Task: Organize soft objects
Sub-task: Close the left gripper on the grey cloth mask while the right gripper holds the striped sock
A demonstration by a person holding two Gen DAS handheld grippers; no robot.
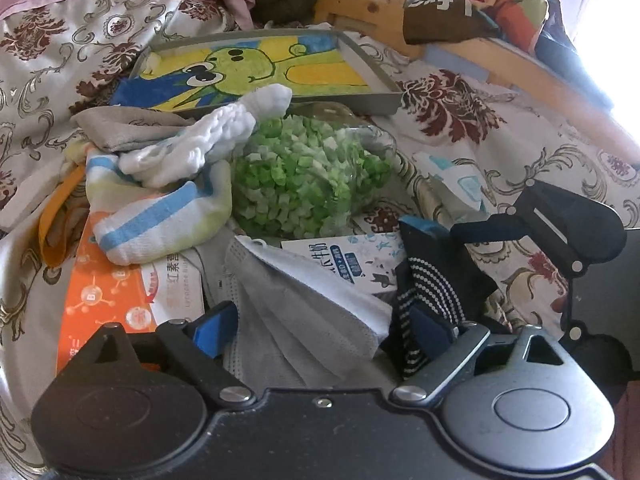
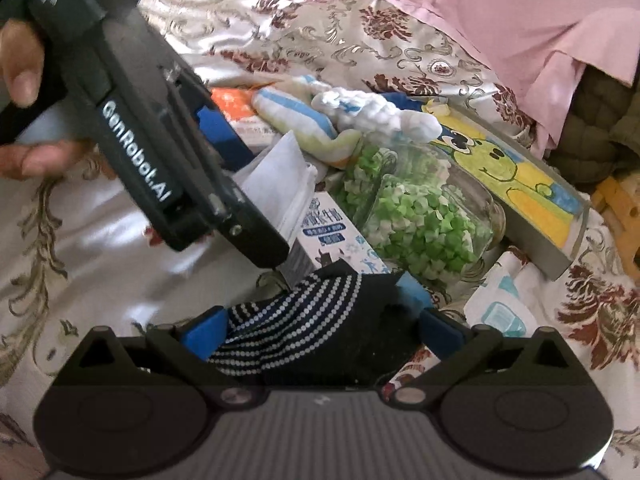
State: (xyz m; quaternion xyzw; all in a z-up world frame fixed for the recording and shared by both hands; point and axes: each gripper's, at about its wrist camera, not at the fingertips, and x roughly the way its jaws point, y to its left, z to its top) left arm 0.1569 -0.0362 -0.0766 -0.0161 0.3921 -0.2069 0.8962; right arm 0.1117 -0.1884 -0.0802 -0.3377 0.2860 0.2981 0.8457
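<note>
A grey face mask (image 1: 296, 312) lies between the wide-spread fingers of my left gripper (image 1: 324, 324); it also shows in the right wrist view (image 2: 280, 176). A dark striped sock (image 2: 304, 324) fills the gap between the spread fingers of my right gripper (image 2: 312, 320); the sock shows in the left wrist view (image 1: 436, 292) beside the right gripper (image 1: 424, 272). A white knitted sock (image 1: 208, 136) and a blue-striped sock (image 1: 160, 216) lie piled at the left, against a jar of green paper stars (image 1: 308, 176).
A framed frog picture (image 1: 260, 68) lies behind the jar. An orange box (image 1: 116, 292) and a milk carton (image 1: 344, 256) lie under the soft things. A tissue pack (image 1: 456, 176) sits right. Floral bedspread (image 1: 500, 128) all around; wooden frame (image 1: 520, 64) at back right.
</note>
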